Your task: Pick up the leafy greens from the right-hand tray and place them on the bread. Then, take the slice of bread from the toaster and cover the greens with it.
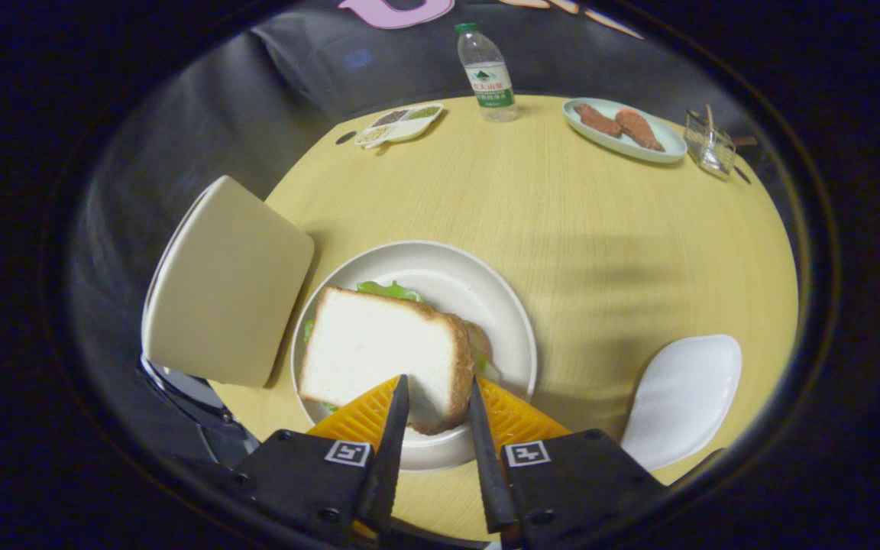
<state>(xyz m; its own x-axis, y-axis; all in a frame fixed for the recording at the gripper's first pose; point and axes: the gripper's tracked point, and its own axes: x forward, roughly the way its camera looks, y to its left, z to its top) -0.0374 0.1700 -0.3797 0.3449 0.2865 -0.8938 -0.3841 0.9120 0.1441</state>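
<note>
A white bread slice (379, 351) lies tilted on the cream plate (448, 267), covering the leafy greens (389, 289), whose edges peek out at its far and left sides. A second, browner piece of bread (478, 340) shows under its right side. My gripper (438, 391) holds the slice's near end. The left finger (394, 428) rests on the white face and the right finger (483, 435) is against the crust side. The beige toaster (226, 283) stands just left of the plate. The white right-hand tray (684, 397) lies to the right of my fingers.
At the far side of the round wooden table (600, 229) stand a water bottle (488, 74), a plate of browned meat pieces (623, 130), a divided condiment dish (400, 124) and a small glass holder (709, 143).
</note>
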